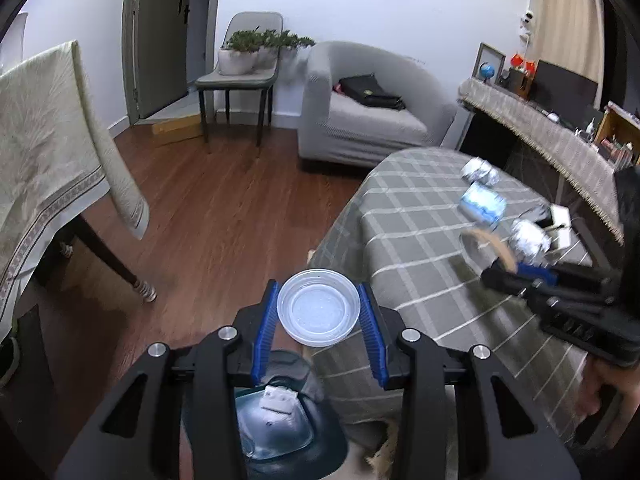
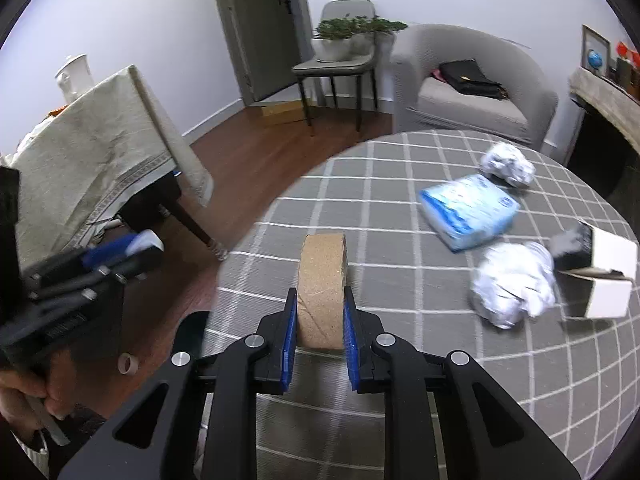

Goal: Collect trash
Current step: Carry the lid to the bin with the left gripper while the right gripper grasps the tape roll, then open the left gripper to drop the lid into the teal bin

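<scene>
Carrying the clear plastic lid (image 1: 319, 307) past the table edge, the left gripper (image 1: 319, 312) pinches it by the rim between both blue pads. Directly below sits a bin lined with a dark bag (image 1: 280, 432) with a pale scrap already inside. To finish this step well, I would centre the lid over the bag's mouth before spreading the jaws, since so light and flat a disc could glide sideways onto the wood floor (image 1: 224, 208).

From the right wrist, the right gripper (image 2: 320, 344) is clamped on an empty brown cardboard tape core (image 2: 323, 280), standing on edge above the checked tablecloth (image 2: 400, 400). Its cork-like surface looks rough and stiff, so the grip should hold. Left on the table are two crumpled paper wads (image 2: 514, 288), a blue tissue pack (image 2: 470, 210) and an open white carton (image 2: 604, 276).
</scene>
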Available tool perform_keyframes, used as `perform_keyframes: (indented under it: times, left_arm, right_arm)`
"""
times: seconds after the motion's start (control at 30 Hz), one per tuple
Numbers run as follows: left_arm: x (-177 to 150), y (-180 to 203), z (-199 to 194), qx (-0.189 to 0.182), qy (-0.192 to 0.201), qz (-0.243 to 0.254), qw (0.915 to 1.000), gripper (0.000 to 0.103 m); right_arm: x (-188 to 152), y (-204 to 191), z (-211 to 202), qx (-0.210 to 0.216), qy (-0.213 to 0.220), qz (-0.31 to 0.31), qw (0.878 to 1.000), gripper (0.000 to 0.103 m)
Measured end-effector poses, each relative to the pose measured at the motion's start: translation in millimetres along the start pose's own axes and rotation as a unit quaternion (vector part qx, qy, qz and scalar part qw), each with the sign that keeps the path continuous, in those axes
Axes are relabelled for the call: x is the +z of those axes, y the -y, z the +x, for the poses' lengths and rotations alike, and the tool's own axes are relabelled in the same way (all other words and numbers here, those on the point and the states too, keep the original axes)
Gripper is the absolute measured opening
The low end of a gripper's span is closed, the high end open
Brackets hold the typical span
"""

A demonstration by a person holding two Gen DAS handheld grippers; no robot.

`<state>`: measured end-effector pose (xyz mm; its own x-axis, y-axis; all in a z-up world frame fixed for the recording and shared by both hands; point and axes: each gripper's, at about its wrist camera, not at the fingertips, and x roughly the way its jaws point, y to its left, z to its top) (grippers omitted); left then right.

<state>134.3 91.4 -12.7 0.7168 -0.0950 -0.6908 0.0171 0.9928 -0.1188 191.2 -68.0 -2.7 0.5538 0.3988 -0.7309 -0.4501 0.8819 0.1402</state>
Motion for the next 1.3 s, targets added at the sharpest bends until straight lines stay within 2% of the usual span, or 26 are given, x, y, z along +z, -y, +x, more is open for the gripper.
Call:
perform_keyframes:
  times: [0.27, 0.37, 0.63, 0.97, 1.17, 1.3]
  left_arm:
    - [-24, -25, 21, 0.026, -0.042, -0.005, 0.9988, 0.042]
    - [-34, -34, 29, 0.020, -0.059, -0.015, 0.9979, 0.042]
    - [-69, -57, 54, 0.040, -0.114, -0.021, 0.9924, 0.042]
    - [-112, -94, 80, 0.065, -0.187, -0.032, 0.9797, 0.042]
    - [-135, -114, 92, 0.060, -0.227, -0.056, 0.9706, 0.042]
    - [-145, -117, 98, 0.056, -0.245, -0.058, 0.9661, 0.047]
  right_arm:
    - [8, -37, 9, 0.031, 0.001, -0.025, 0.999, 0.021]
    - [9, -50, 12, 0.040, -0.001, -0.035, 0.999, 0.021]
    - [12, -81, 24, 0.063, -0.007, -0.059, 0.996, 0.021]
    - [7, -117, 47, 0.085, -0.036, -0.088, 0.992, 0.021]
    - [0, -138, 67, 0.093, -0.066, -0.109, 0.988, 0.021]
    - [-7, -146, 83, 0.094, -0.091, -0.114, 0.985, 0.021]
